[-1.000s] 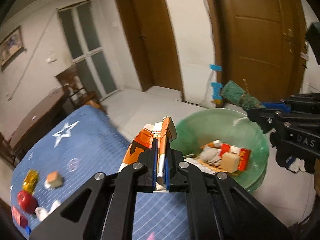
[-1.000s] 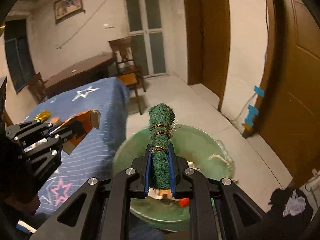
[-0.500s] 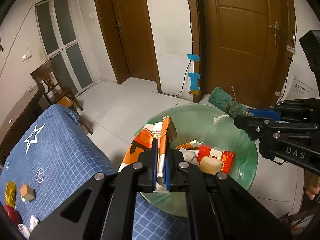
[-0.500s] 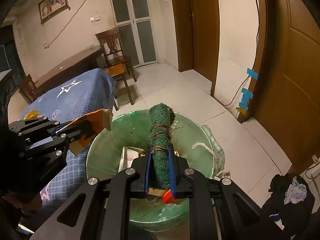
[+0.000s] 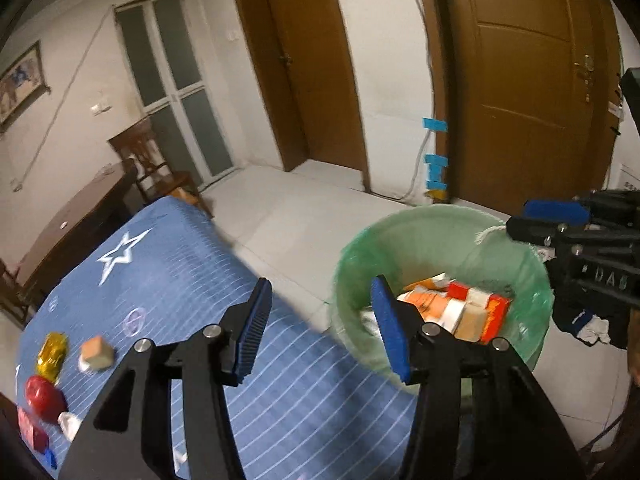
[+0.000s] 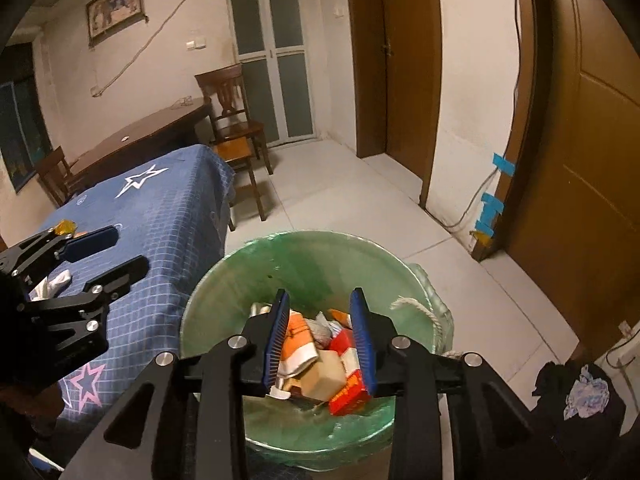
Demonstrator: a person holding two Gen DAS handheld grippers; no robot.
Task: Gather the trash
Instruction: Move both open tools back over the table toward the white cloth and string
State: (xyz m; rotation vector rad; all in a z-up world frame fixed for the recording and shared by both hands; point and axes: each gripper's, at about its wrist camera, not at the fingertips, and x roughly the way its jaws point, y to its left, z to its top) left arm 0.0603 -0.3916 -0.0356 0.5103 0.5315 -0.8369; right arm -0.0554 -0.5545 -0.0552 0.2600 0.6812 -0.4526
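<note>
A green-lined trash bin (image 5: 436, 232) (image 6: 304, 252) stands on the floor beside the blue table. It holds an orange-and-white carton (image 6: 298, 338), a red box (image 6: 348, 392) and other scraps. My left gripper (image 5: 322, 324) is open and empty, over the table edge beside the bin; it also shows in the right wrist view (image 6: 108, 252). My right gripper (image 6: 320, 340) is open and empty, right above the bin; its fingers (image 5: 556, 210) show in the left wrist view. More trash lies on the table: a gold wrapper (image 5: 52, 354), a tan cube (image 5: 96, 354), a red ball (image 5: 44, 398).
The table has a blue cloth (image 5: 160, 280) with star prints. A wooden chair (image 6: 232, 120) and dark desk (image 6: 140, 140) stand behind it. Brown doors (image 5: 532, 80) line the wall. Dark clothes (image 6: 580, 392) lie on the white tiled floor at right.
Both grippers have opened. The orange carton left my left gripper and the green scrubber roll left my right gripper; the carton now lies in the bin.
</note>
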